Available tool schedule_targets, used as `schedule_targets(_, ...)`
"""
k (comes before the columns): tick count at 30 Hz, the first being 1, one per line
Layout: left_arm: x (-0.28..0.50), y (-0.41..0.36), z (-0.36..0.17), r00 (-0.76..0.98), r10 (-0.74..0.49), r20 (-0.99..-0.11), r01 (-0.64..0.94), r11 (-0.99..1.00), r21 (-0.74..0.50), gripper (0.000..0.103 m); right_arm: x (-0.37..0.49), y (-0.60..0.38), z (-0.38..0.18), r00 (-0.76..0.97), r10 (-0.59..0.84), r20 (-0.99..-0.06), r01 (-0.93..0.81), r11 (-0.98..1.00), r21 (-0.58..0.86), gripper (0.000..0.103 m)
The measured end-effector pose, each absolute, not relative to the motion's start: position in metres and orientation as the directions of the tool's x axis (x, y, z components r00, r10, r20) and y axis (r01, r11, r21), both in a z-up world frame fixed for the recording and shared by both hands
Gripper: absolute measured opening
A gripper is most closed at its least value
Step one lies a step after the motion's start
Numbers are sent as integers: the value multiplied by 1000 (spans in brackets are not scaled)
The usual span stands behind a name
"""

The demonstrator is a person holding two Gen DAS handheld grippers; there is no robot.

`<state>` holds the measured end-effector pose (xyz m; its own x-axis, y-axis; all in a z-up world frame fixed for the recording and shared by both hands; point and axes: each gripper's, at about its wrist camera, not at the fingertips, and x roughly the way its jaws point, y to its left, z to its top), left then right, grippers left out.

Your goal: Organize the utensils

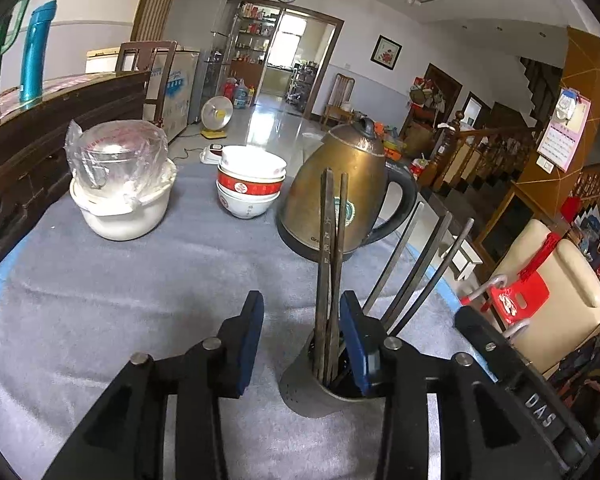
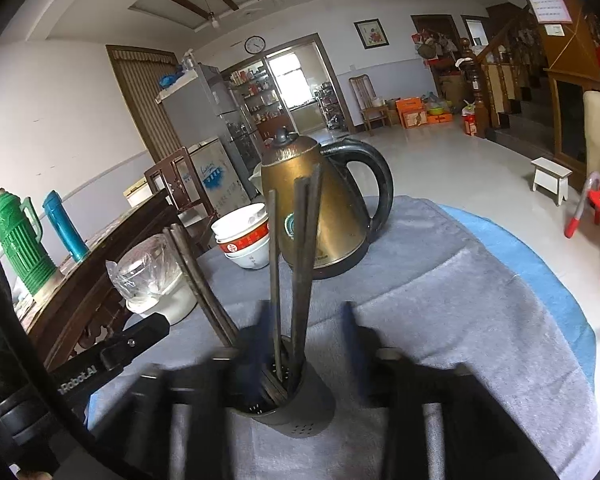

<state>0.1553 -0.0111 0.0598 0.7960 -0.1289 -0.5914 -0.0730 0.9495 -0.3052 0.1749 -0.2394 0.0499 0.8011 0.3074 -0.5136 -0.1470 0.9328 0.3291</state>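
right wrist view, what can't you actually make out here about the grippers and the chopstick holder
- Right gripper: right wrist view, fingers smeared by motion blur, so open or shut is unclear.
- Chopstick holder: left wrist view, its right side hidden behind the left gripper's finger.
- Chopsticks: lower ends hidden inside the holder in both views.
- Kettle: logo too small to read.

Left claw (image 1: 302, 334) and right claw (image 2: 304, 328) agape
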Motion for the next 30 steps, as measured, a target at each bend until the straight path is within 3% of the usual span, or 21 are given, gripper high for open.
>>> schedule_targets(3,144,-3,62,799,-118,-589,-84,949,-305,45,165,-247,57,815,299,-497,-141,933,331,58)
schedule_targets(9,110,6,52,786,-53,-616,-103,971,-215,68,134,-259,56,814,279,-510,-136,944,300,61)
schedule_targets(14,83,10,36,752,-15,-659,-122,979,-161,73,104,-260,35,772,248,-585,-136,964,230,65)
schedule_targets(17,67,10,29,738,-4,-675,-123,982,-140,75,82,-254,22,755,213,-619,-136,976,170,77)
schedule_targets(21,53,4,27,728,16,-685,-111,989,-95,82,64,-243,17,739,189,-647,-157,982,107,77)
schedule_targets(30,32,4,47,759,50,-649,-136,987,-83,91,40,-226,40,774,147,-616,-168,986,25,83)
